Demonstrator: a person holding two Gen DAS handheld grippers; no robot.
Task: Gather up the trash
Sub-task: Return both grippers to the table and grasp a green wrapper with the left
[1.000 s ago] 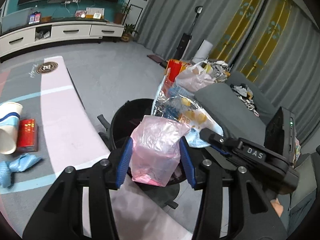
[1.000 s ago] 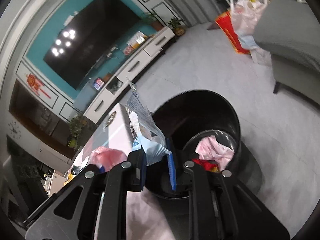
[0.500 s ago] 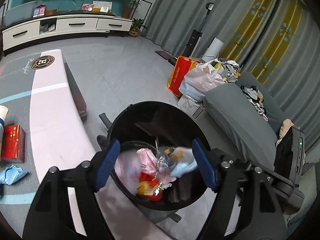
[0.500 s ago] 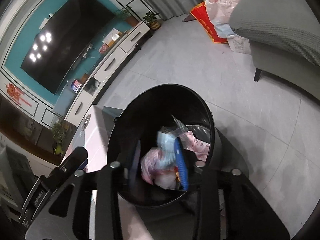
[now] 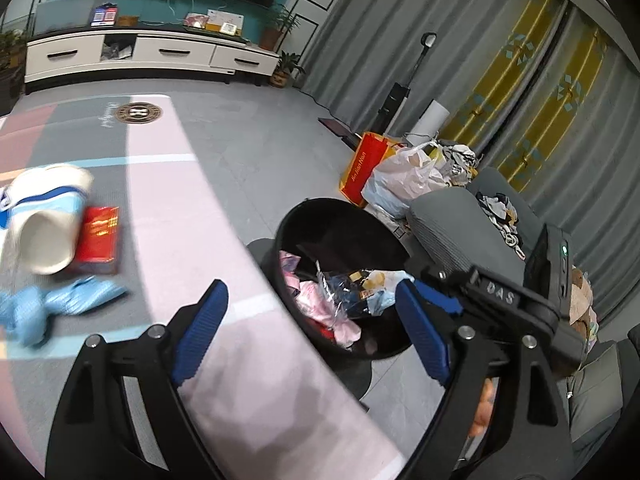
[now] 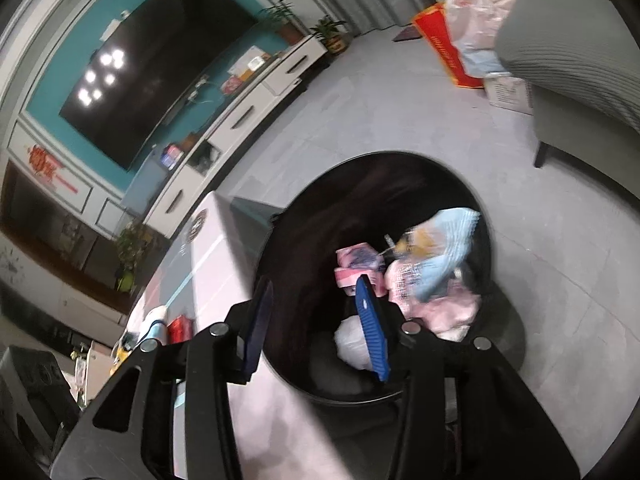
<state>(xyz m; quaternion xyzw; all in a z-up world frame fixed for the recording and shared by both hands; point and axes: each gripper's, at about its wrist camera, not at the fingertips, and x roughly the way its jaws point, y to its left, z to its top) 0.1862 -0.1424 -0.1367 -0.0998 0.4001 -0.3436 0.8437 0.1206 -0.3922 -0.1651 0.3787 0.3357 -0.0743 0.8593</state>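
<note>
A black round bin stands on the floor beside the low table. Inside it lie a pink plastic bag and a crinkled snack wrapper; from the right wrist view the bin also holds a light-blue wrapper. My left gripper hovers over the table edge and bin rim, its jaws opening with nothing between them. My right gripper hangs above the bin, jaws also opening and empty. On the table lie a paper cup, a red pack and a crumpled blue mask.
A grey sofa stands right of the bin, with a red paper bag and a full plastic bag on the floor behind it. A white TV cabinet lines the far wall. Grey floor lies between.
The pink bag left my left gripper and the snack wrapper left my right one; both now lie in the bin. Both jaws widened. The left view swung toward the table.
</note>
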